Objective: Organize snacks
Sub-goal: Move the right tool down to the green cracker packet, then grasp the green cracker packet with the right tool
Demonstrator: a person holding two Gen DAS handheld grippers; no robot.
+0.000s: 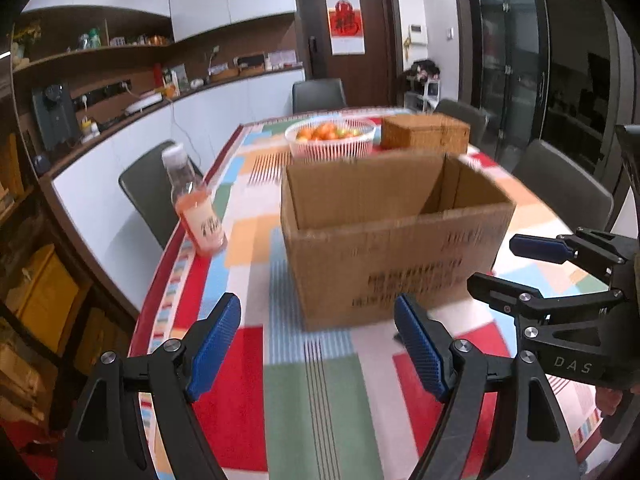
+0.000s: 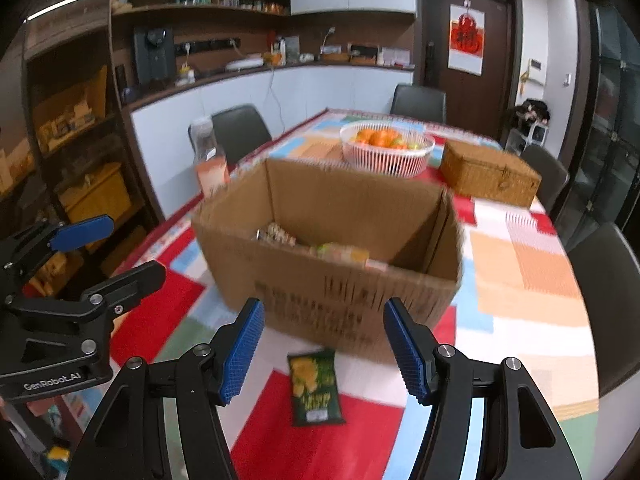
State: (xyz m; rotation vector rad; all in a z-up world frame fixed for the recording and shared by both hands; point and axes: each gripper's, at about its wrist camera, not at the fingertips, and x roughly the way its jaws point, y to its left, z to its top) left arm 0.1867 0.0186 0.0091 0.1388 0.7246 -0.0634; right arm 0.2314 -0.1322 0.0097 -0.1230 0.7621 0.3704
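Note:
An open cardboard box (image 1: 384,236) (image 2: 332,264) stands on the patchwork tablecloth. Several snack packs (image 2: 320,246) lie inside it. A green snack bag (image 2: 316,388) lies flat on the cloth in front of the box, just beyond my right gripper (image 2: 324,348), which is open and empty. My left gripper (image 1: 320,344) is open and empty, short of the box's near wall. Each gripper shows in the other's view: the right one at the right (image 1: 516,268), the left one at the left (image 2: 120,248). A pink drink bottle (image 1: 196,204) (image 2: 210,164) stands left of the box.
A white basket of oranges (image 1: 332,138) (image 2: 386,148) and a wicker box (image 1: 426,132) (image 2: 490,174) sit behind the cardboard box. Dark chairs (image 2: 600,304) ring the table. The table's left edge (image 1: 160,288) runs close to a counter and shelves.

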